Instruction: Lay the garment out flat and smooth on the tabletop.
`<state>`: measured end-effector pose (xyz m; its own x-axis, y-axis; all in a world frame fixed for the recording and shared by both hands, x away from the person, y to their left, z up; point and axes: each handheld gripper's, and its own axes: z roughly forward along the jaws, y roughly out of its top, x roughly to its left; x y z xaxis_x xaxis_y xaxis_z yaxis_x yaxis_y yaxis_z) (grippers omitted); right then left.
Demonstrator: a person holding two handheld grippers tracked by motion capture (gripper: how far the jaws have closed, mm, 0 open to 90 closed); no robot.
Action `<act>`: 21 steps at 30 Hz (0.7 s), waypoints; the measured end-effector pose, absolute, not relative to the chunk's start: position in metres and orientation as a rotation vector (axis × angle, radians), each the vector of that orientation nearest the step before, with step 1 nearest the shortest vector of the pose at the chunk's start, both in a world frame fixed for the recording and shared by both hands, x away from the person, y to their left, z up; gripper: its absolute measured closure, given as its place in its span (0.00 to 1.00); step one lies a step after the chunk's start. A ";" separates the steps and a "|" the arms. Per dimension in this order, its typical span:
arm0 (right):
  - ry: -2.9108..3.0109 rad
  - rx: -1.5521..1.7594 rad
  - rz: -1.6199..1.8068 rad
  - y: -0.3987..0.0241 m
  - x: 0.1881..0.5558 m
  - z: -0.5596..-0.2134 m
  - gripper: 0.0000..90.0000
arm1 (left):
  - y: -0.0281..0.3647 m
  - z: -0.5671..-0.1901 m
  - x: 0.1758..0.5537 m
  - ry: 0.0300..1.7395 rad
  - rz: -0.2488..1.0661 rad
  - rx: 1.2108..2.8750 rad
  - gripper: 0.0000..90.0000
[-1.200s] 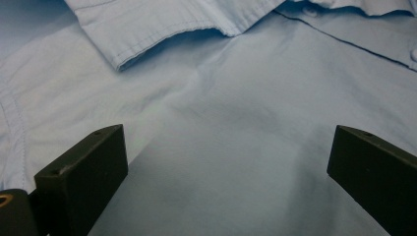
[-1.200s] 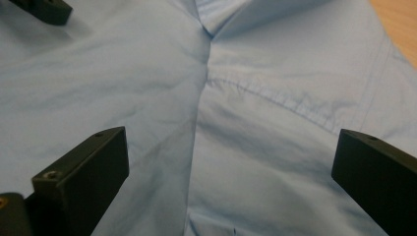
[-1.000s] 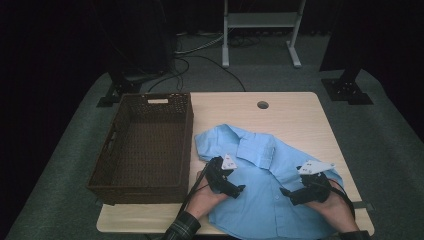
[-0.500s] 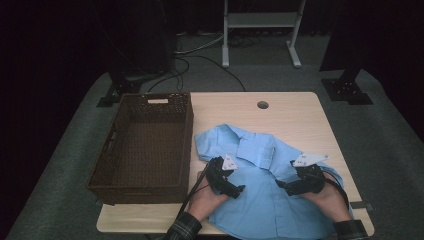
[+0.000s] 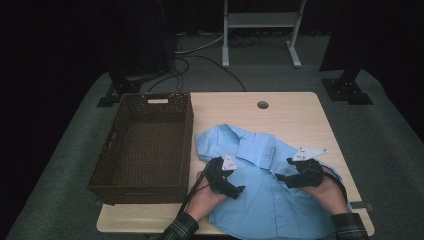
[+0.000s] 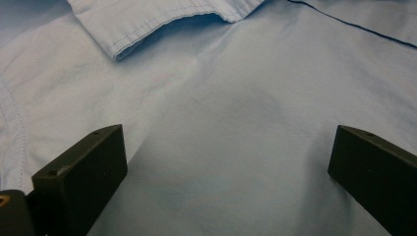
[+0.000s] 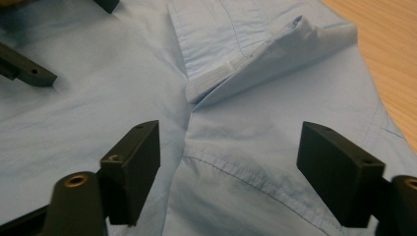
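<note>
The right hand-held gripper (image 5: pixel 284 176) sits low over the blue shirt (image 5: pixel 270 200), its jaws apart but just now narrowing around a seam ridge near the collar (image 7: pixel 255 54), not yet pinching, as far as I can tell. The left hand-held gripper (image 5: pixel 234 189) hovers wide open over flat cloth, gripping nothing. The shirt lies spread on the counter (image 5: pixel 300 115), collar away from the person, its body running towards them. The wicker basket (image 5: pixel 145 145) stands just left; bare counter lies beyond.

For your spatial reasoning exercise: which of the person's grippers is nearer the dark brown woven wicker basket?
Left. The left gripper works beside the dark brown woven wicker basket; the right gripper lies farther across the light blue shirt.
</note>
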<state>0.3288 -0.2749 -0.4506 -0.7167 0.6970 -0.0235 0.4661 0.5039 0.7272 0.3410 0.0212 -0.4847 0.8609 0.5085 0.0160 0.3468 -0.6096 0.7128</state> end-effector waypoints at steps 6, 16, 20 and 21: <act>2.450 0.960 1.046 -0.276 0.332 -0.453 0.37 | 0.021 -0.485 0.341 0.616 0.279 2.283 0.00; 2.499 0.930 1.046 -0.269 0.335 -0.458 0.56 | 0.021 -0.485 0.341 0.622 0.280 2.282 0.00; 2.523 0.926 1.034 -0.265 0.339 -0.461 0.63 | 0.021 -0.485 0.341 0.622 0.280 2.282 0.00; 2.529 0.926 1.028 -0.264 0.340 -0.462 0.66 | 0.021 -0.485 0.341 0.622 0.280 2.281 0.00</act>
